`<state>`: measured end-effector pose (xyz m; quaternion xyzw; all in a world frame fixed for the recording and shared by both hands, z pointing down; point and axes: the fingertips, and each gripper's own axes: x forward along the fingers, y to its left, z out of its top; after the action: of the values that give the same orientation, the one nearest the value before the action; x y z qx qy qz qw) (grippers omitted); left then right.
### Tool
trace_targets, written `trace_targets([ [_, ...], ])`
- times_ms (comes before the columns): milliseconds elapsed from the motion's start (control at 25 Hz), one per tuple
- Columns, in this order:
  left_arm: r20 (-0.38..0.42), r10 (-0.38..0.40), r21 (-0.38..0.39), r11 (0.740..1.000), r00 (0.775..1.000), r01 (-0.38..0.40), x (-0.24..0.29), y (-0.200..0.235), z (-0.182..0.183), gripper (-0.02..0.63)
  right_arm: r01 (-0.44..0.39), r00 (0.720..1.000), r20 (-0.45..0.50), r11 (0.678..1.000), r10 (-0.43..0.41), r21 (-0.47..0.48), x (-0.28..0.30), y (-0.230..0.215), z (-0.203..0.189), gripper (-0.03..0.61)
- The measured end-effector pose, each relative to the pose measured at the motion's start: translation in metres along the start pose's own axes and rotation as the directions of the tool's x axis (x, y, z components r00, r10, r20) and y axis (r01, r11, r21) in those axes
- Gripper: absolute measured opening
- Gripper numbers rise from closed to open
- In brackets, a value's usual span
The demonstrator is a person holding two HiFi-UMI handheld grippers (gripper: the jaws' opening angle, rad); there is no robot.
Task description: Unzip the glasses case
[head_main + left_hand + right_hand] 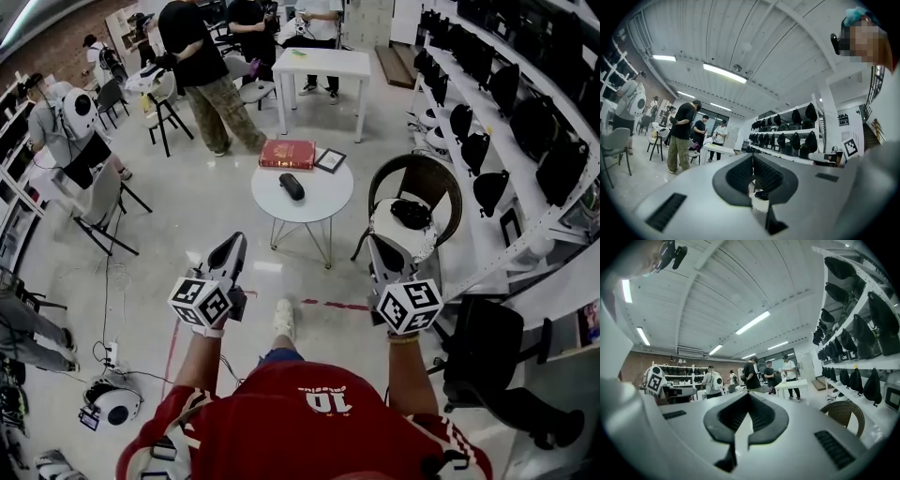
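Note:
The black glasses case [292, 186] lies zipped on a small round white table [323, 202] ahead of me. A small dark shape [761, 194] on white, seen low between the jaws in the left gripper view, may be the case. My left gripper [233, 244] and right gripper [376, 247] are held level side by side, well short of the table and touching nothing. In the left gripper view the left gripper [753, 157] has its jaws together with nothing in them. In the right gripper view the right gripper [749, 395] also has its pads meeting, empty.
A red book [288, 154] and a small dark frame [330, 159] lie at the table's far edge. A wicker chair [417, 202] with a black object stands to the right. Shelves of black bags [525, 112] line the right wall. People stand by a white desk [323, 64] behind.

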<state>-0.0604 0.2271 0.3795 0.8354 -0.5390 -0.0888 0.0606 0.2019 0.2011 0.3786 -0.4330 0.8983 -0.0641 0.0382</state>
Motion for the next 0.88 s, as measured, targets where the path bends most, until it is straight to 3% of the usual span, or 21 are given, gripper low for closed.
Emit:
trace_targets([
  [880, -0.001, 0.016, -0.044, 0.999, 1.000, -0.016, 0.033, 0.034, -0.001, 0.009, -0.018, 1.000, 0.001, 0.998, 0.018, 0.052, 0.042, -0.020, -0.006, 0.014],
])
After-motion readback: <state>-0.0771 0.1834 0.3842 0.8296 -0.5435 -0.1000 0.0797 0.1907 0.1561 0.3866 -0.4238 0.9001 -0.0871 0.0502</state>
